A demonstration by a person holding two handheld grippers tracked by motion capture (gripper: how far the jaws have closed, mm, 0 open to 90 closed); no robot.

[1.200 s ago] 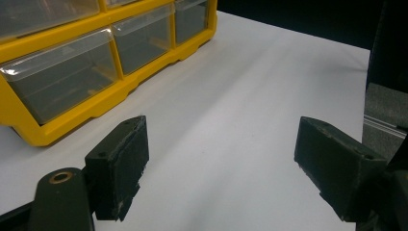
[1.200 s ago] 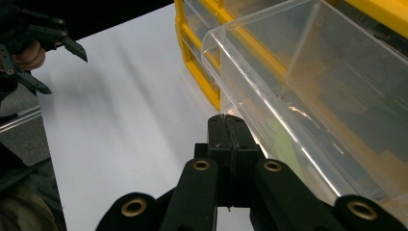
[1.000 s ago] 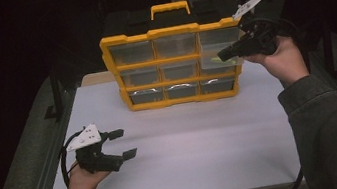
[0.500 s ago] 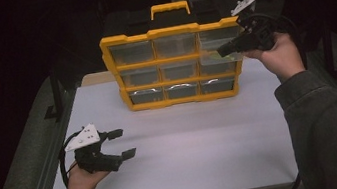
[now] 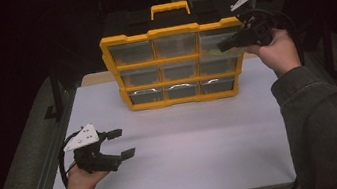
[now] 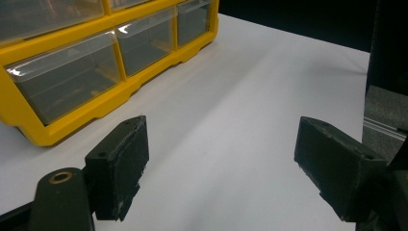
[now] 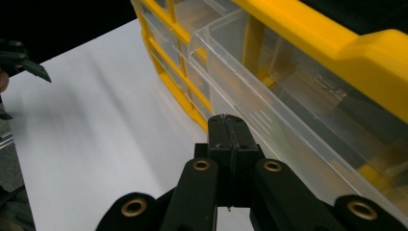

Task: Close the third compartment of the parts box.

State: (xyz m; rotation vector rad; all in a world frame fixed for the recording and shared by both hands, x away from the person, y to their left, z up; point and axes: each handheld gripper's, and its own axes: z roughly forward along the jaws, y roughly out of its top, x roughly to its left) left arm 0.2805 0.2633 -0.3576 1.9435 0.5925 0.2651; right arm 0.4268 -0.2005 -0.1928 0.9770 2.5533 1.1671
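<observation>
Where the high view looks down on the white surface [image 5: 191, 157], a yellow drawer box [image 5: 176, 65] stands upright at the far side, 3 rows x 3 clear drawers, black handle area on top partly lost in dark background. Right hand-held gripper [image 5: 224, 45] is held up at the box's top-right drawer [image 5: 216, 41]; tip overlaps the drawer front in that view, contact hard to judge. In right gripper view the jaws are pressed together, nothing seen between them, tip just beside the clear drawer [image 7: 288, 115], which sits pulled out a bit from the frame. Drawer contents blurred, can't make out. Left hand-held gripper [image 5: 120, 143] rests low near front-left of surface, well apart from box, jaws spread wide, nothing between. Left gripper view: box's bottom row cut off at frame edge. Right sleeve [image 5: 333, 125] covers the surface's right edge.
</observation>
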